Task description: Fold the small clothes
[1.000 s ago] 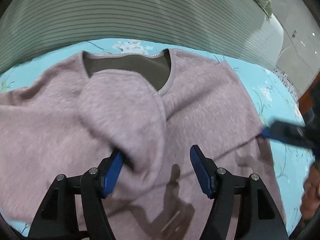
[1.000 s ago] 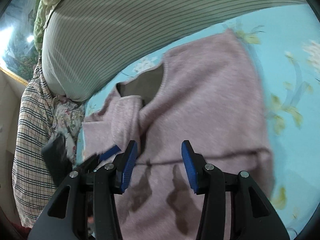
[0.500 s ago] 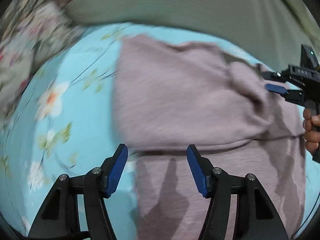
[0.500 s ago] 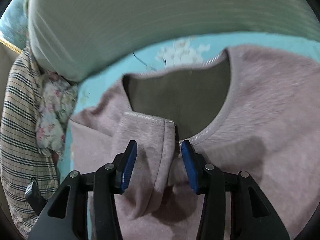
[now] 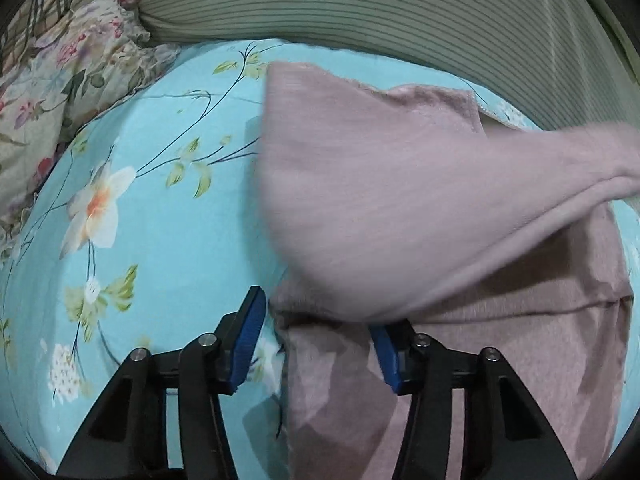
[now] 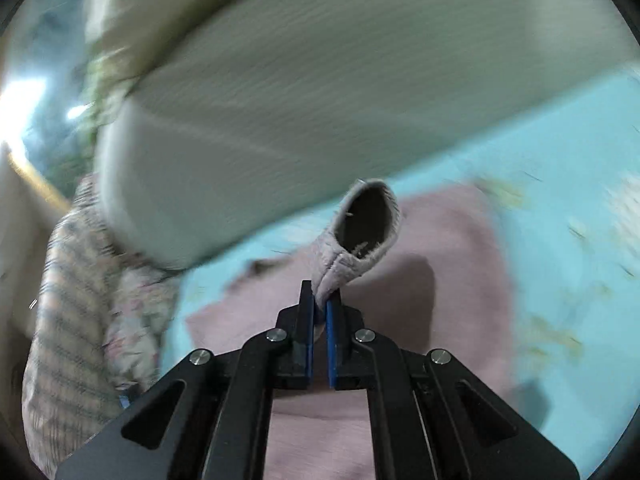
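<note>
A mauve fleece sweater (image 5: pixel 460 360) lies on a turquoise floral bedsheet (image 5: pixel 132 216). In the left wrist view its sleeve (image 5: pixel 400 200) is lifted and stretched to the right, hanging over the sweater's body. My left gripper (image 5: pixel 320 344) is open at the sweater's left edge, one finger on either side of the edge, holding nothing. My right gripper (image 6: pixel 320 312) is shut on the sleeve cuff (image 6: pixel 360 240), which stands up above the fingers with its opening facing the camera. The sweater's body (image 6: pixel 400 320) lies below it.
A grey-green striped pillow (image 5: pixel 380 4) lies along the far side of the sheet; it also shows in the right wrist view (image 6: pixel 320 80). A floral pillow (image 5: pixel 68 64) and plaid fabric (image 6: pixel 68 320) lie to the left.
My right gripper has closed on the sleeve cuff and lifted it off the sweater. My left gripper swung to the sweater's left edge and stays open.
</note>
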